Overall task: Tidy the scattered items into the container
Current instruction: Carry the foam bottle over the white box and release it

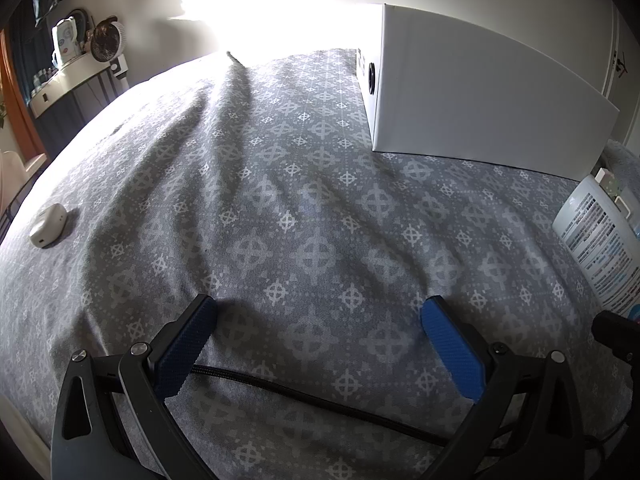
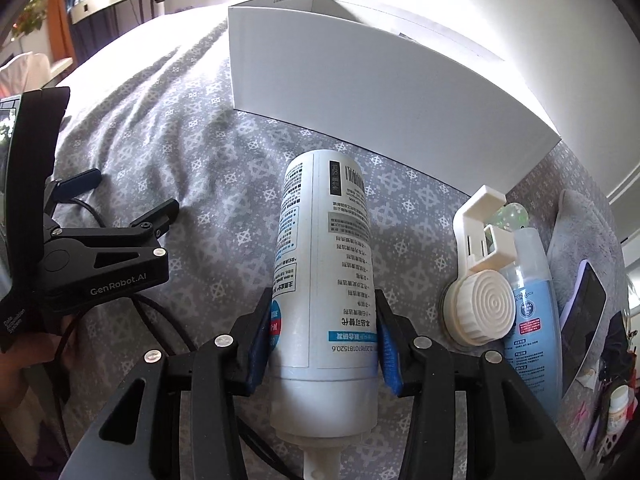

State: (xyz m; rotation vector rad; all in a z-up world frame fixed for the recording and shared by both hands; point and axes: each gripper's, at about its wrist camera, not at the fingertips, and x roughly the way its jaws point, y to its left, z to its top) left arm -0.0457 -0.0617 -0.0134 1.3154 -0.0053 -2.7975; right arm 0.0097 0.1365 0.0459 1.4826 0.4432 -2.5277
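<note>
My right gripper (image 2: 323,334) is shut on a white spray bottle (image 2: 324,264) with printed text, which lies on the grey patterned bedspread and points toward the white box (image 2: 384,92). The bottle also shows at the right edge of the left wrist view (image 1: 600,240). My left gripper (image 1: 320,332) is open and empty, low over the bedspread; it shows in the right wrist view (image 2: 136,196) to the bottle's left. The white box (image 1: 472,92) stands at the far right in the left wrist view. A small white case (image 1: 48,225) lies far left.
A white suction hook (image 2: 478,280) and a blue-labelled bottle (image 2: 532,320) lie right of the held bottle, with a phone (image 2: 584,320) beyond. A black cable (image 1: 312,398) runs under my left gripper. A shelf with a fan (image 1: 106,42) stands at the back left.
</note>
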